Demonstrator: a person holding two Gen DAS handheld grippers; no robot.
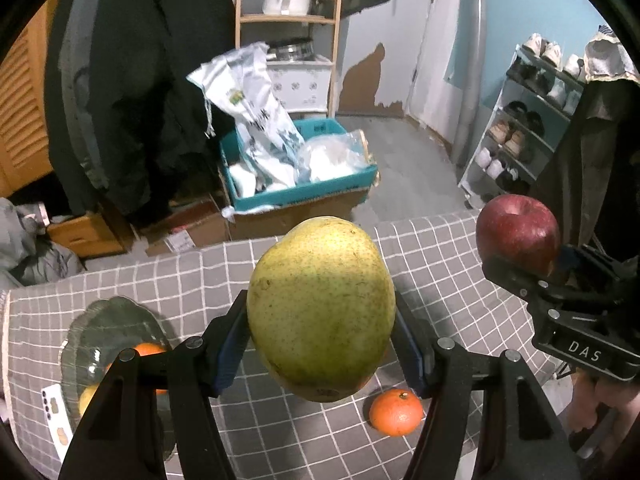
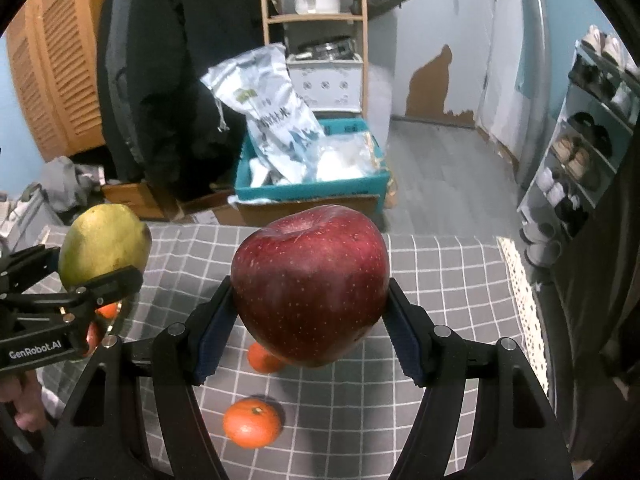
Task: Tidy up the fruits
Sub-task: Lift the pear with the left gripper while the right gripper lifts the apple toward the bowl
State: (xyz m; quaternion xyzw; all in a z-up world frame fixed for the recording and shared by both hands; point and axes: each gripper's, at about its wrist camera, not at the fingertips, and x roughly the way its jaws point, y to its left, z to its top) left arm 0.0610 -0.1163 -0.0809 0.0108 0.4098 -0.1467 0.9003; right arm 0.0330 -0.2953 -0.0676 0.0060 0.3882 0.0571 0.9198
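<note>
My left gripper is shut on a yellow-green pear, held above the grey checked tablecloth. My right gripper is shut on a dark red apple, also lifted off the table. Each wrist view shows the other fruit: the apple at the right, the pear at the left. A glass bowl at the table's left holds an orange and something yellow. Loose oranges lie on the cloth: one in the left view, two in the right.
Beyond the table's far edge stands a teal crate with plastic bags on cardboard boxes. Dark coats hang at the back left, a wooden shelf carries pots, and a shoe rack lines the right wall. A small card lies beside the bowl.
</note>
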